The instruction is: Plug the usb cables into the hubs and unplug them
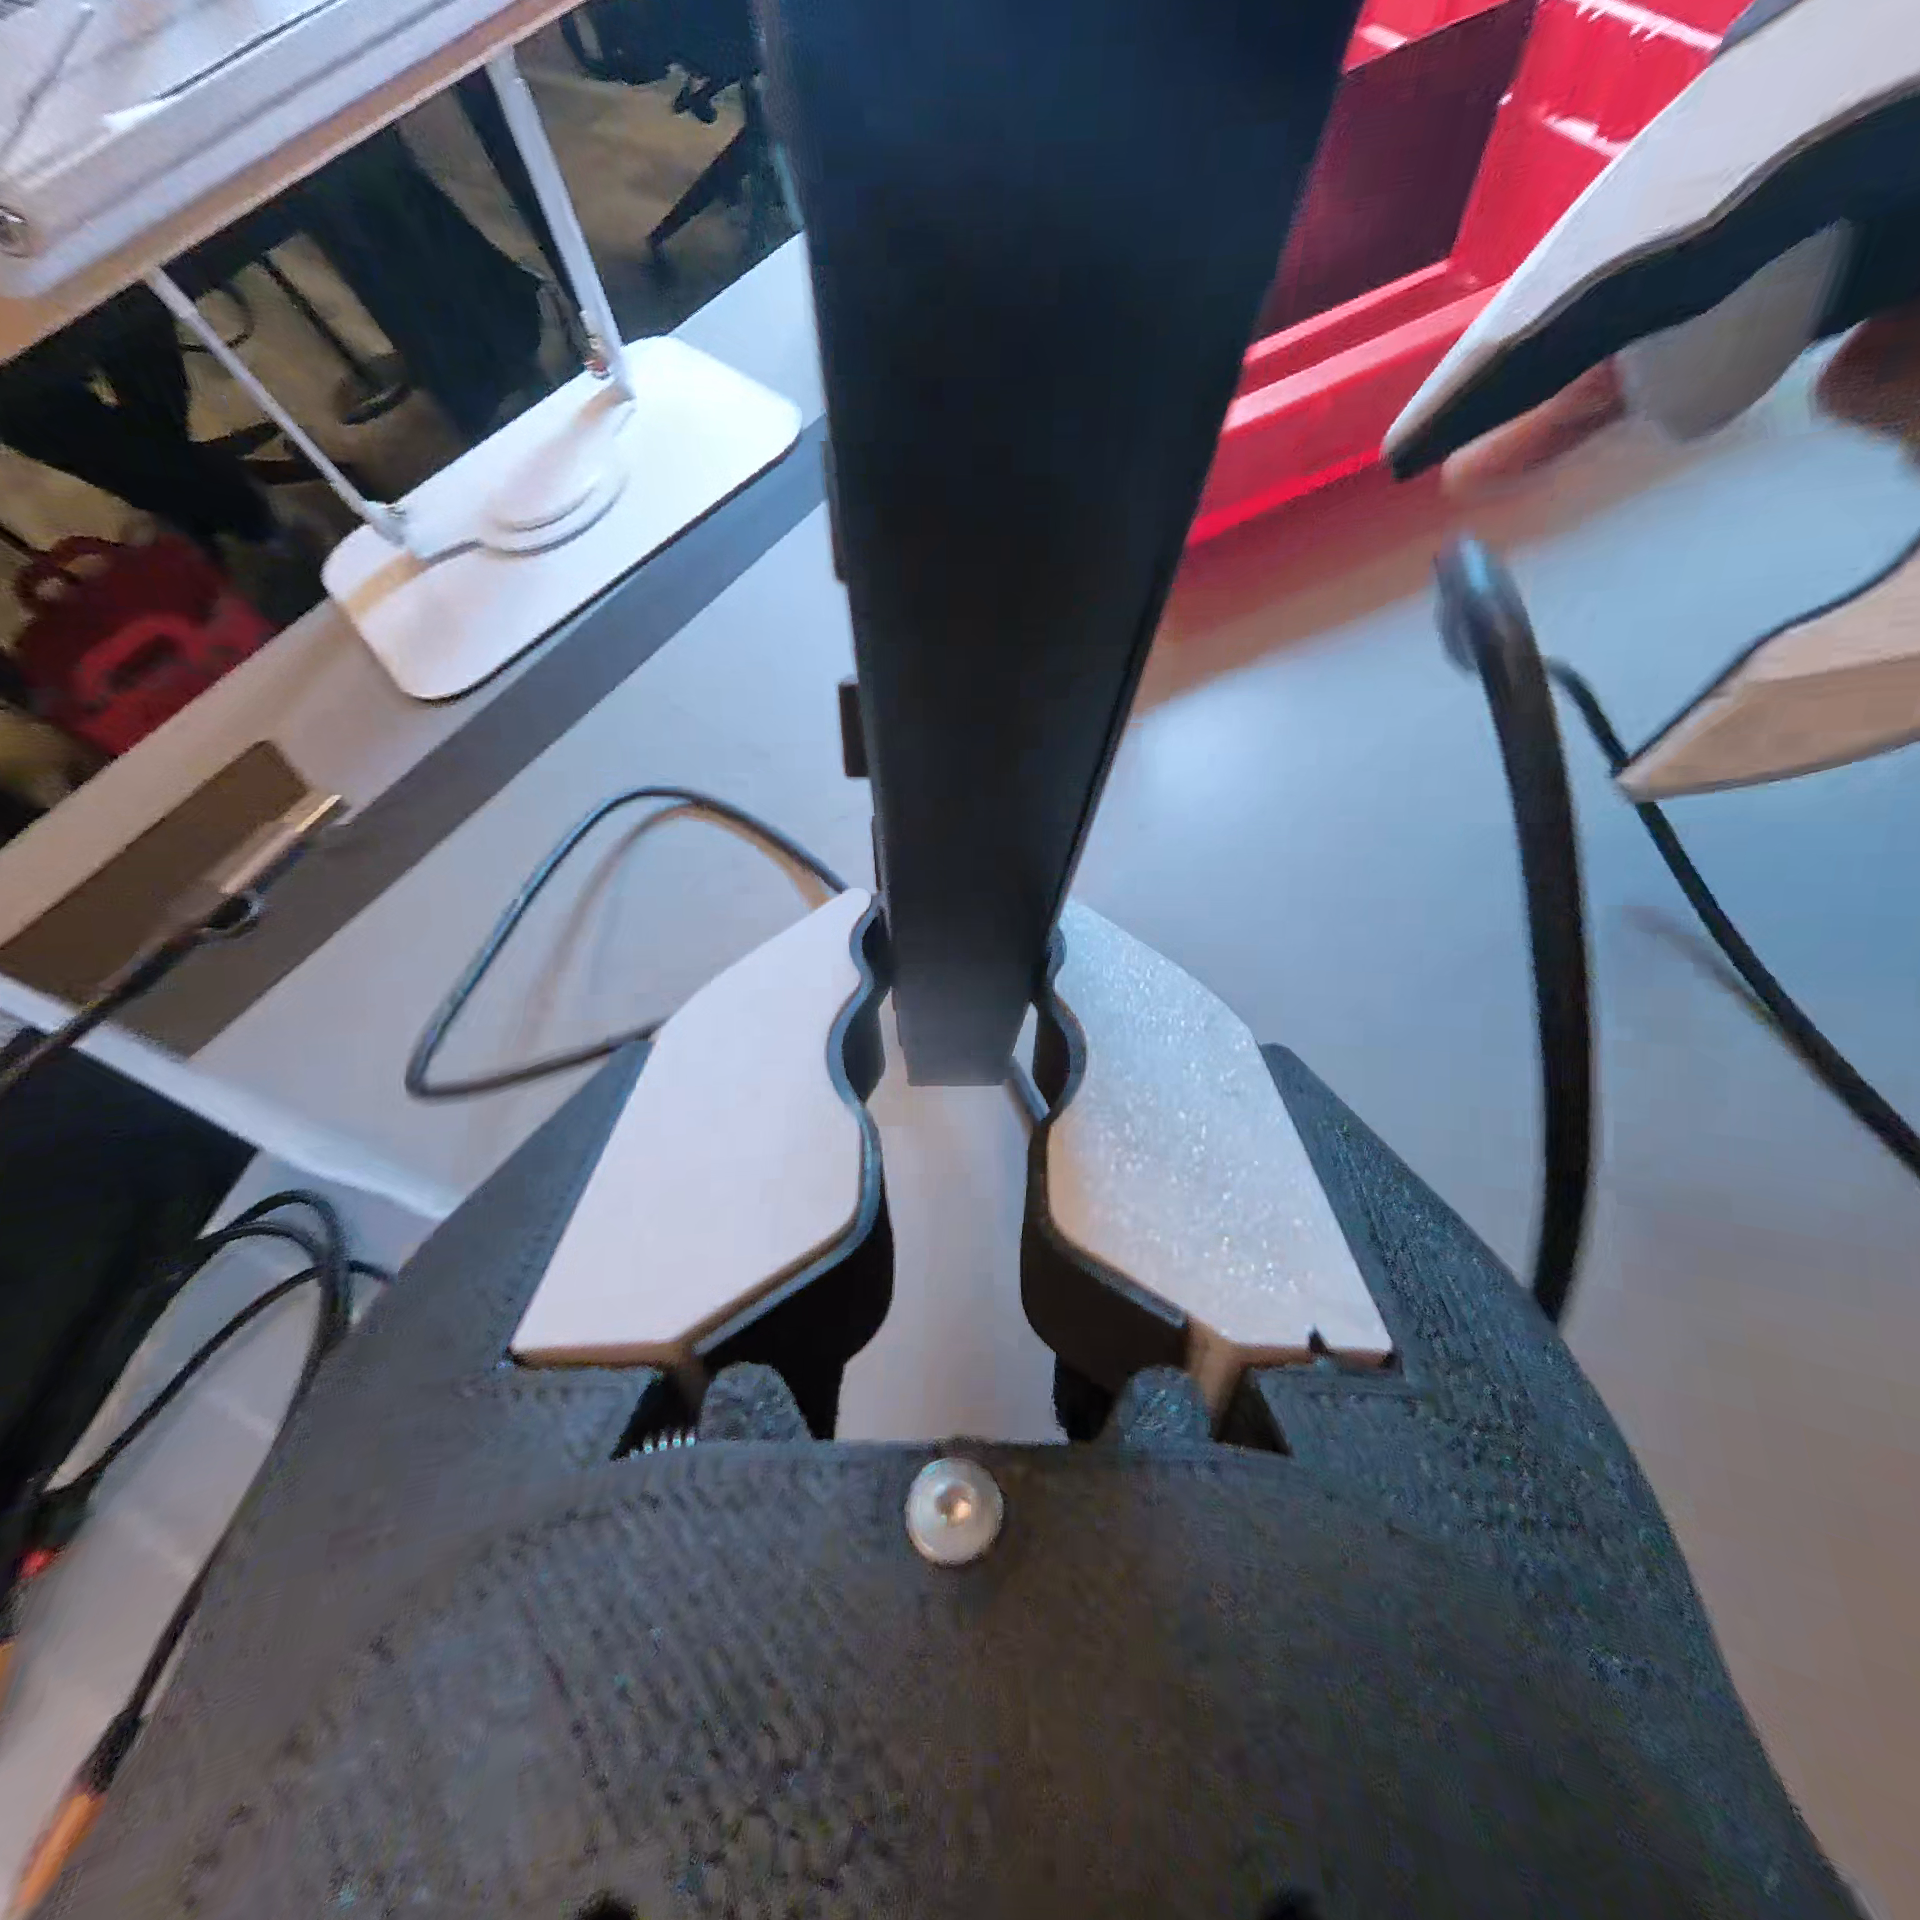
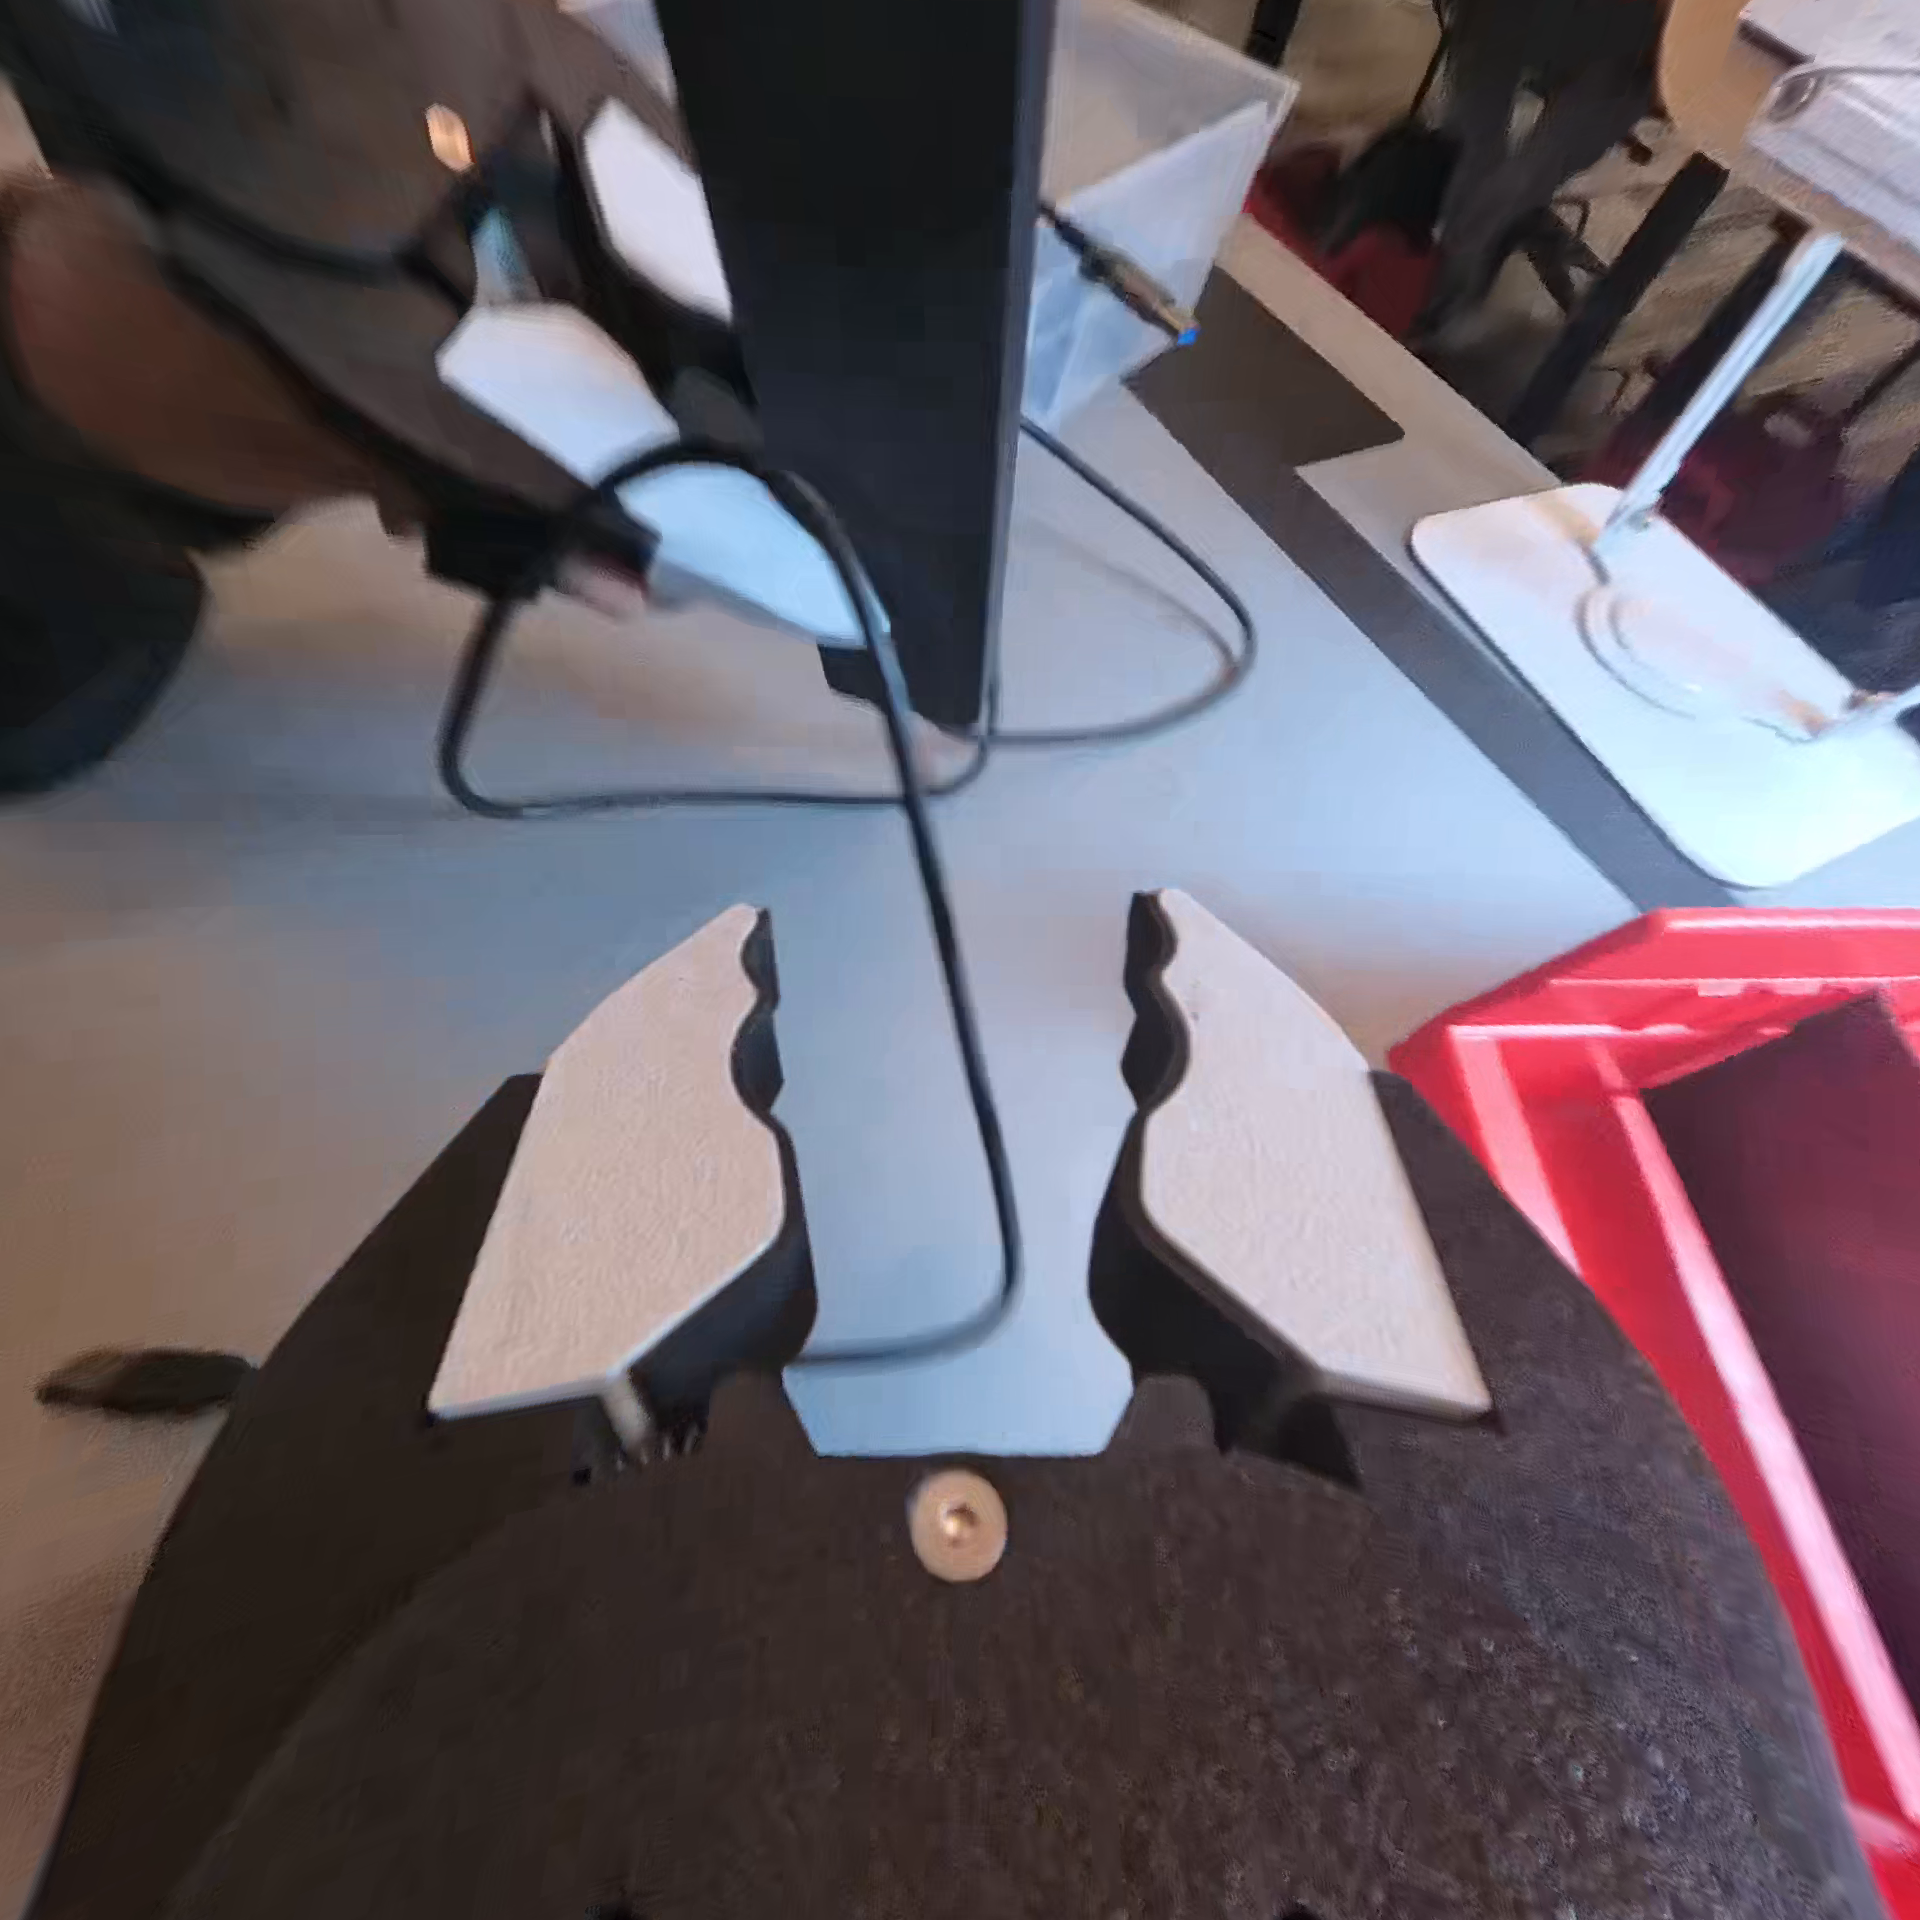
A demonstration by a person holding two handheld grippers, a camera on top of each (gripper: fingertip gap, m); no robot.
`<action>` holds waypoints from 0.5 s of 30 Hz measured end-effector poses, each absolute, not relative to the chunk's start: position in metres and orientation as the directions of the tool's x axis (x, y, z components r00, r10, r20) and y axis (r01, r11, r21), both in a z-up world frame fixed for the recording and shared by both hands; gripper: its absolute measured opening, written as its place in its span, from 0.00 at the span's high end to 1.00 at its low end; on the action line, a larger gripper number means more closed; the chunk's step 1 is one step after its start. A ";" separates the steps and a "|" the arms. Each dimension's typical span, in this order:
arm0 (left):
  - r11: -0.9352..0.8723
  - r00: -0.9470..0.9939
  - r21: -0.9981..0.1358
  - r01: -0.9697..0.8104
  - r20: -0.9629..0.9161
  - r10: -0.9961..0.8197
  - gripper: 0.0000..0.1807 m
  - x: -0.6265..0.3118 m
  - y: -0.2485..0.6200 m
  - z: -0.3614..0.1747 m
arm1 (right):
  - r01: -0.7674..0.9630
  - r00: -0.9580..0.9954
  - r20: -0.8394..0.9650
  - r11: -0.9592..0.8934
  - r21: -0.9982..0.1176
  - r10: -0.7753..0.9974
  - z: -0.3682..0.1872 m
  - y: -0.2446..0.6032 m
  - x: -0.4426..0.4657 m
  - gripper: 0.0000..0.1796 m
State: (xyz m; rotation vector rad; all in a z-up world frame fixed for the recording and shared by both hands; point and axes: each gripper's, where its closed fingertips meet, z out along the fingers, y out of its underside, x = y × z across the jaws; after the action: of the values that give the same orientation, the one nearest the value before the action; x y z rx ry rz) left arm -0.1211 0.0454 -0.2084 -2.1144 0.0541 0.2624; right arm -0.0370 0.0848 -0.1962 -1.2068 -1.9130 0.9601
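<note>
Ahead of the right tongs [image 2: 951, 914] the grey surface [image 2: 1299, 831] lies bare, crossed only by a looping black cable [image 2: 966, 1039]. The upright black hub [image 2: 883, 312] blocks the middle, the red bin [image 2: 1558, 1091] the right, and a white lamp base [image 2: 1683, 665] the far corner.

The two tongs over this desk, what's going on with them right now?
A person is working two handheld tongs. The left tongs are clamped on the end of a long black hub, holding it up off the grey desk. The right tongs are open and empty, with a loose black cable running between them.
</note>
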 end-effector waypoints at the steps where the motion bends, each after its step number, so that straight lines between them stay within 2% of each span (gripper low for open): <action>1: -0.540 0.973 -0.829 -0.146 -0.220 0.075 0.86 -0.124 0.044 -0.208 | 0.424 -0.342 0.193 0.334 -0.842 0.920 -0.191 0.087 -0.035 0.61; 5: -0.584 0.958 -0.791 -0.181 -0.277 0.079 0.86 -0.122 0.043 -0.211 | 0.318 -0.306 0.082 0.183 -0.930 0.949 -0.155 0.077 -0.036 0.61; 9: -0.613 0.940 -0.748 -0.253 -0.340 0.027 0.86 -0.098 0.053 -0.215 | 0.272 -0.234 -0.025 0.041 -0.961 0.972 -0.159 0.054 -0.056 0.58; 12: -0.601 0.949 -0.753 -0.268 -0.315 -0.029 0.86 -0.074 0.056 -0.217 | 0.267 -0.162 0.047 0.090 -0.959 0.986 -0.177 0.056 -0.070 0.62; 15: -0.592 0.934 -0.739 -0.321 -0.351 -0.068 0.86 -0.059 0.054 -0.220 | 0.238 -0.207 0.020 0.071 -0.969 0.978 -0.185 0.052 -0.074 0.65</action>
State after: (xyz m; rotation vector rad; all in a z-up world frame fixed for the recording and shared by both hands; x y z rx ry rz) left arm -0.0592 0.0539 -0.2195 -2.1894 0.2748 0.3582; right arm -0.0743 0.0521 -0.1850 -1.2504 -1.5678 1.1965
